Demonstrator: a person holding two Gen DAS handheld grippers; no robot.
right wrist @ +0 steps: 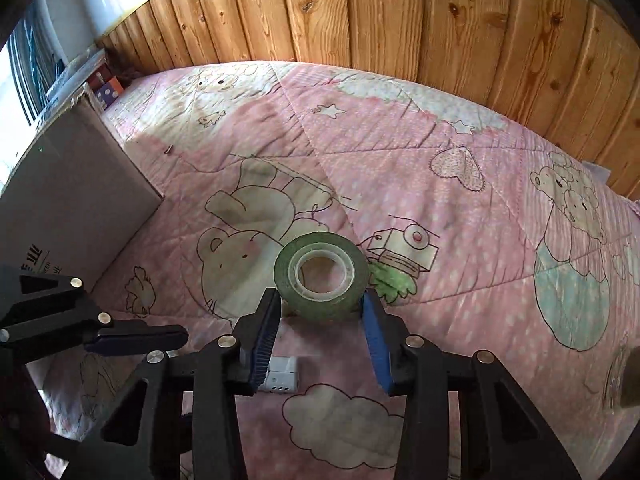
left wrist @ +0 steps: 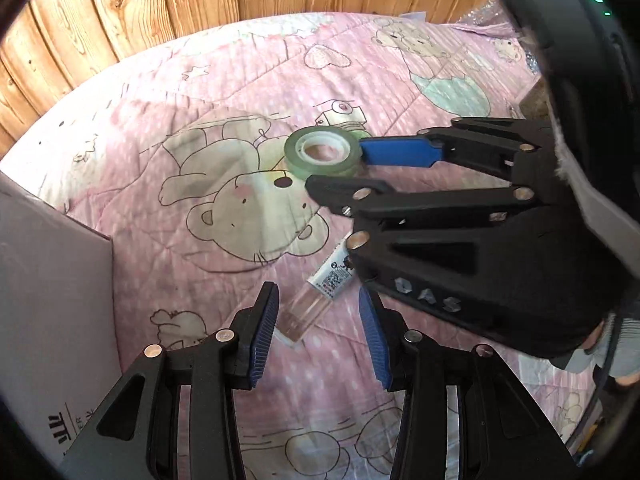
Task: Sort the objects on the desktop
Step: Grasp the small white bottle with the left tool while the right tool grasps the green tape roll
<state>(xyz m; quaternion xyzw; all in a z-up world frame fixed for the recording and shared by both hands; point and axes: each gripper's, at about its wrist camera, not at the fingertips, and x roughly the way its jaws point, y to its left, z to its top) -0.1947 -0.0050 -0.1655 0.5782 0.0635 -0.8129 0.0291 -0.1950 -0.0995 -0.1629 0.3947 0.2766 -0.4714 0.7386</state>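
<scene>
Tape roll [right wrist: 321, 275]: lay flat on the pink bear-print quilt [right wrist: 460, 216], between the right hand-held gripper's [right wrist: 322, 312] blue pads, which looked to touch its sides.
Left hand-held gripper [left wrist: 318, 320]: apart above a clear tube [left wrist: 310, 306].

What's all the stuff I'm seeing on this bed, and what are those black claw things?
Roll of green tape: one, green with a clear core, flat on the quilt, between the right claw's pads.
Clear plastic tube with a printed white label: one, transparent, lying on the quilt ahead of the left claw.
Small white plastic block: one, white, on the quilt under the right claw.
Grey cardboard box: one, grey, at the left edge.
Pink quilt with cartoon bears: one, covers the surface.
Wooden plank wall: brown, behind.
Left gripper: black, blue pads, open.
Right gripper: black, blue pads, at the tape's sides.
</scene>
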